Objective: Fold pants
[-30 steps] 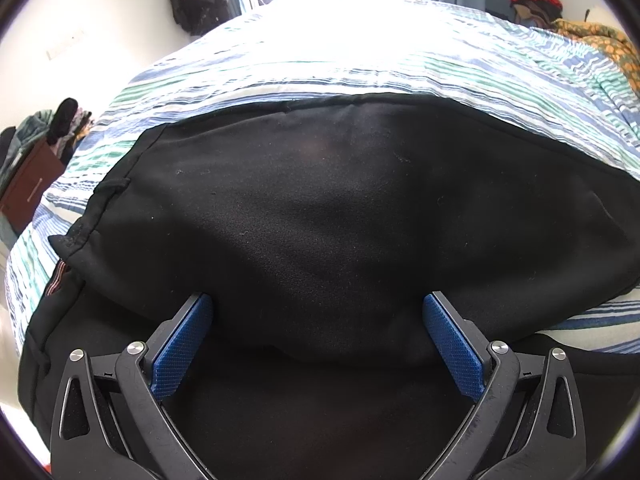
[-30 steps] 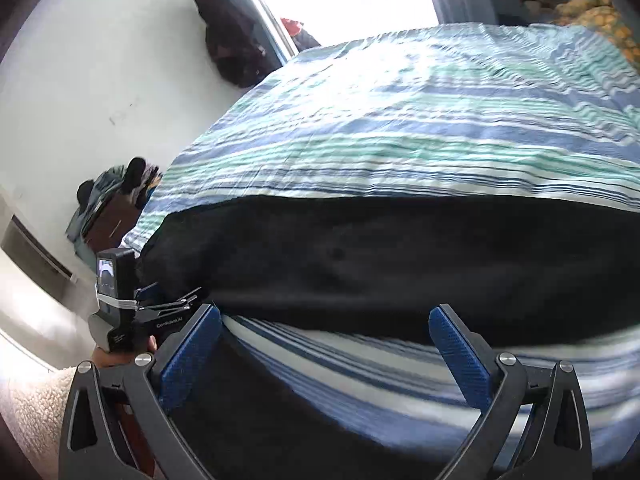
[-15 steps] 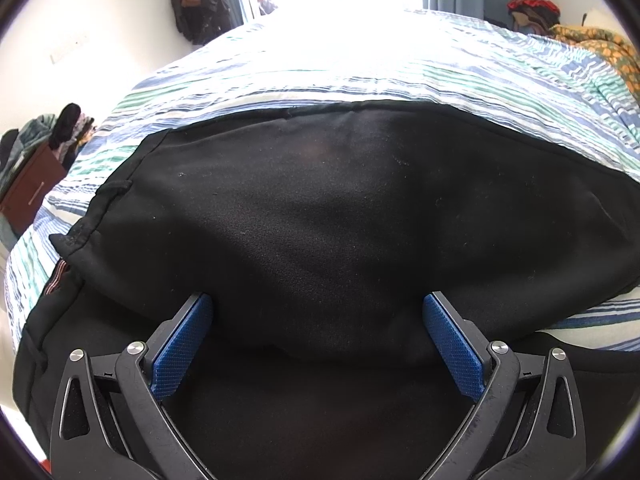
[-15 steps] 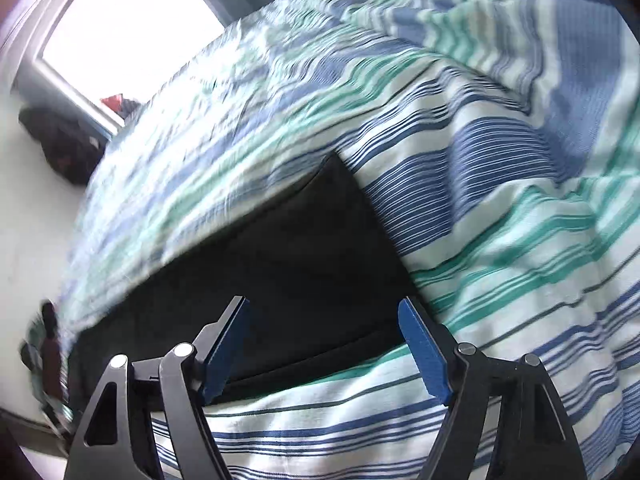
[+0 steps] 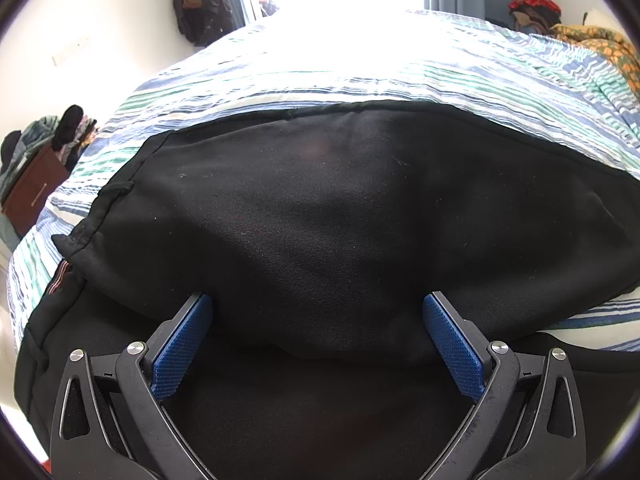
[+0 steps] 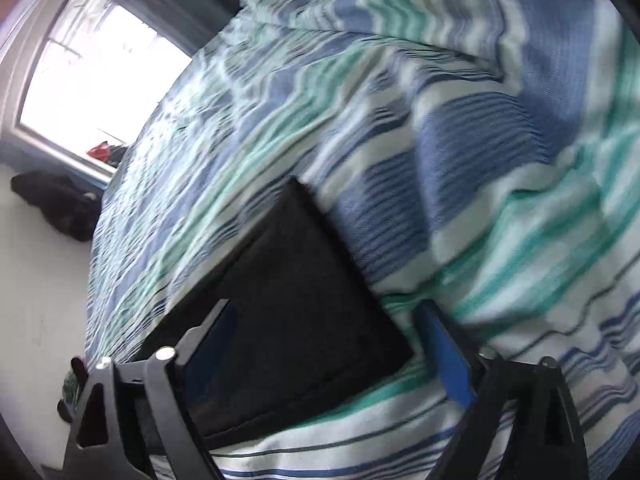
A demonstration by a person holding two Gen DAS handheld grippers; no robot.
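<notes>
Black pants (image 5: pixel 340 208) lie folded lengthwise on a striped bedspread (image 5: pixel 360 72). My left gripper (image 5: pixel 318 296) hovers over the waist end, open wide, and the soft fold edge of the cloth runs between its blue pads (image 5: pixel 182 344). In the right wrist view the hem end of the pants (image 6: pixel 296 280) lies on the bedspread (image 6: pixel 500 152). My right gripper (image 6: pixel 326 306) straddles that hem corner with its jaws closing. The cloth sits between the fingers but the pads do not press on it. The view is blurred.
A dark bag (image 5: pixel 204 0) hangs on the wall by the window. A brown cabinet (image 5: pixel 32 188) piled with clothes stands left of the bed. An orange patterned cloth (image 5: pixel 600 44) lies at the bed's far right. A bright window (image 6: pixel 92 80) is behind the bed.
My right gripper has swept along the pants to their hem end, rolled, and its jaws have narrowed. The left gripper has stayed where it was.
</notes>
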